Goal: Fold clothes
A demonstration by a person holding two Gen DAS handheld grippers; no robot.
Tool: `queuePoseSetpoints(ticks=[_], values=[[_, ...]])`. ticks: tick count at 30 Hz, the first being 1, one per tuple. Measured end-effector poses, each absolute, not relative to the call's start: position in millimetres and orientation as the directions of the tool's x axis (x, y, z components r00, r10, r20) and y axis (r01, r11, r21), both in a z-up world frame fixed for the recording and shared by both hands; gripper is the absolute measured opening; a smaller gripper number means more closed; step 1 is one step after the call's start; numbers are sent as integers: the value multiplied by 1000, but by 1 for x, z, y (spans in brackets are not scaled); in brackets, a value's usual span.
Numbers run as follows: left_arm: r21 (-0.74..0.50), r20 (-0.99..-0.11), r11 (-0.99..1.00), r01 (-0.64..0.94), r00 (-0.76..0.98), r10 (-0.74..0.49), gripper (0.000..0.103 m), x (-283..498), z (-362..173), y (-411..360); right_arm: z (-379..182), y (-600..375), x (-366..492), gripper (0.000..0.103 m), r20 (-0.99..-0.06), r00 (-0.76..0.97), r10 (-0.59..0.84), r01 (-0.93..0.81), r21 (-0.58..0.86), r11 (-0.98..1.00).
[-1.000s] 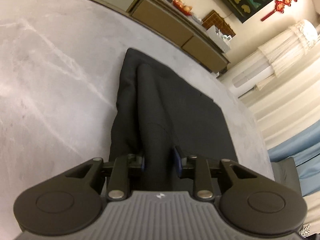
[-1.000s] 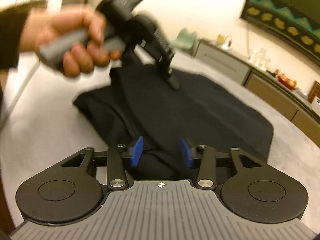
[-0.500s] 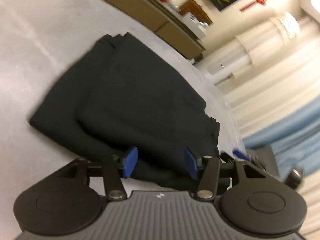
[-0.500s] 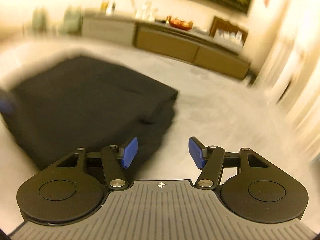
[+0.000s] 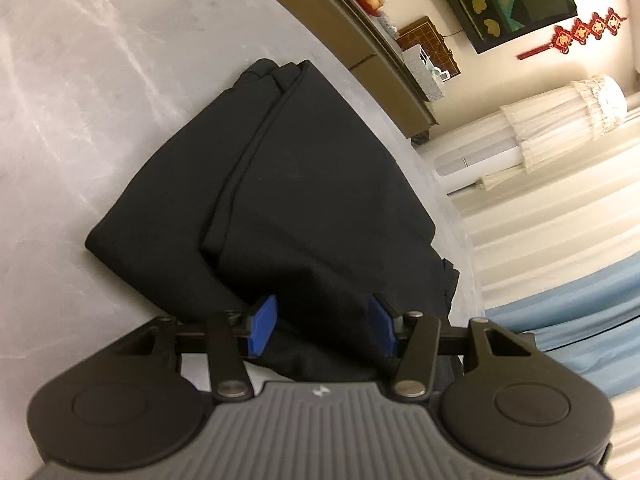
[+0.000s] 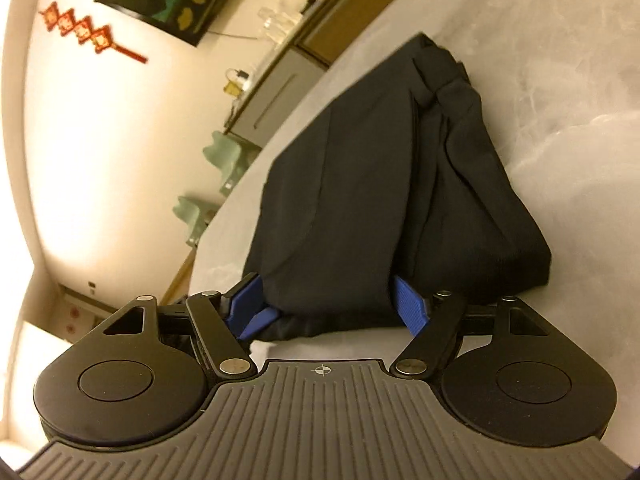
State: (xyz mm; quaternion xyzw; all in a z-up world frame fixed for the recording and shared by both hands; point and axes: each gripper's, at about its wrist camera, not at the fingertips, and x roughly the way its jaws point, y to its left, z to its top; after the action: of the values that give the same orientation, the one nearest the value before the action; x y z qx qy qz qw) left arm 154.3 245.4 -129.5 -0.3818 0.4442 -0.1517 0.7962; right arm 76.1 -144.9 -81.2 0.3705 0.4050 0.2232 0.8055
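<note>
Both tools have let the cloth go since the earlier frames: each sat pinched on a fold a moment ago, and now each hangs at an edge of the bundle with daylight beside its pads.

Left wrist view: the left tool (image 5: 322, 326) has just been opening and stands about half spread, holding nothing. Dark cloth (image 5: 296, 184) lies under the gap between its pads, but neither pad presses on it. The cloth is a folded stack on the grey table (image 5: 80, 92), with a seam running away from the tool and a small lump of loose layers at the cloth's far tip. A sideboard (image 5: 360, 36) stands beyond the table.

Right wrist view: the right tool (image 6: 326, 306) has also just been opening, wider than the left, and grips nothing. The cloth (image 6: 360, 200) reaches in between its pads at the near edge. On the side of the cloth to the right, the layers bunch into thick ridges rather than lying flat.

What could go wrong, as I judge it: a pinch here may catch only the top layer, so lifting would peel the stack apart. The bunched side could also slump and undo the fold if dragged across the table.
</note>
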Motion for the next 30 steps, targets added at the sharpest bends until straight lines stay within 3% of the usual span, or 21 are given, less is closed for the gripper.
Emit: queuePoseSetpoints(ticks=[13, 16, 18, 26, 28, 30], values=[[-736, -598, 671, -91, 552, -581, 51, 152, -129, 243, -82, -141, 78, 73, -487, 548, 680, -37, 798, 602], [-734, -599, 673, -89, 552, -580, 51, 152, -129, 243, -91, -145, 93, 58, -512, 585, 628, 7, 778, 628], [-739, -596, 668, -87, 546, -589, 51, 152, -129, 244, -95, -150, 102, 9, -534, 598, 598, 28, 759, 650], [-752, -585, 651, -97, 553, -593, 50, 148, -132, 251, -98, -178, 87, 2, -568, 608, 554, 20, 709, 705], [-729, -603, 677, -97, 559, -569, 39, 147, -131, 249, -102, -181, 85, 2, -576, 597, 558, 20, 706, 708], [-700, -628, 706, -107, 562, -538, 17, 146, -131, 250, -101, -178, 85, 2, -584, 580, 568, -6, 694, 720]])
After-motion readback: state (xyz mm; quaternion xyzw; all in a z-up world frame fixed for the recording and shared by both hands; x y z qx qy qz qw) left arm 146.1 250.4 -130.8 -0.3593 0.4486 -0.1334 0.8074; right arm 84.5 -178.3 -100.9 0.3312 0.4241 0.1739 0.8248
